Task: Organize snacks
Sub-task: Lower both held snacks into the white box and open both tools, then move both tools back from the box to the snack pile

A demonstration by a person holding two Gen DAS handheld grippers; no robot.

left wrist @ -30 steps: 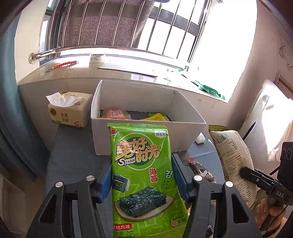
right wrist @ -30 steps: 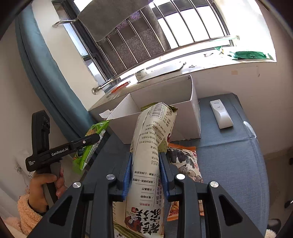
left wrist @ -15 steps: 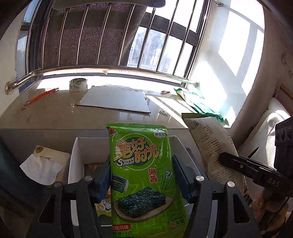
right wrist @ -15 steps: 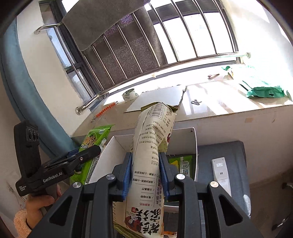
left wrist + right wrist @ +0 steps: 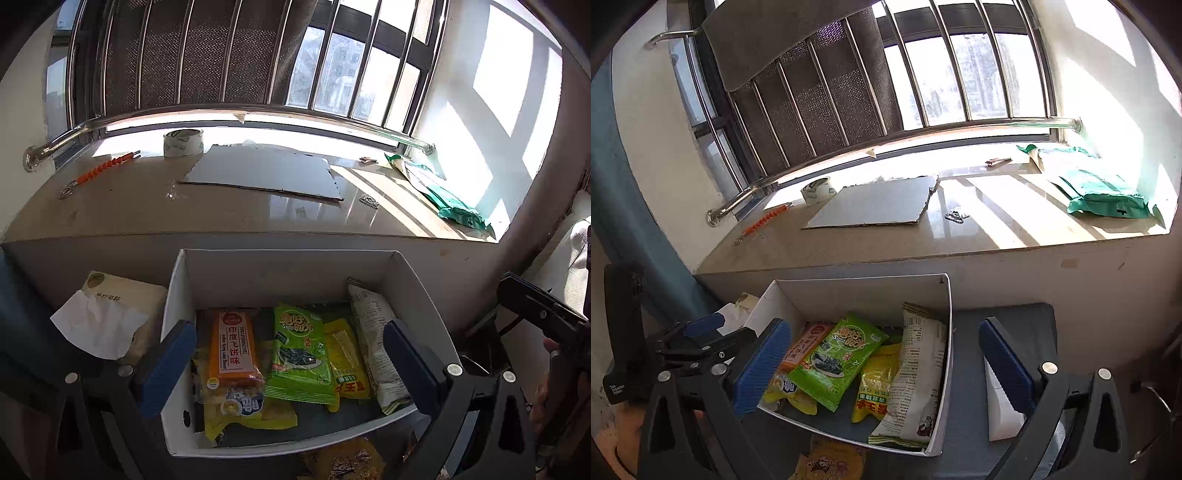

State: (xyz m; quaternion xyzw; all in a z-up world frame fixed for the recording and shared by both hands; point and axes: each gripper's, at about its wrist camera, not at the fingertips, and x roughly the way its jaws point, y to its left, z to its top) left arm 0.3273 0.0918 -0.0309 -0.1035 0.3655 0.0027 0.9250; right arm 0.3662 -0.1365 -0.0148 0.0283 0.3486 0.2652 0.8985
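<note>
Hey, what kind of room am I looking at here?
Probably a room in a home: a barred window above a stone windowsill, a tissue box, and a white box of snacks.

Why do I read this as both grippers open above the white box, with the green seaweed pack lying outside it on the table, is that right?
Not quite. The seaweed pack lies inside the box, between the orange pack and the yellow pack, as the left wrist view shows. The left gripper and right gripper are indeed open above it.
</note>
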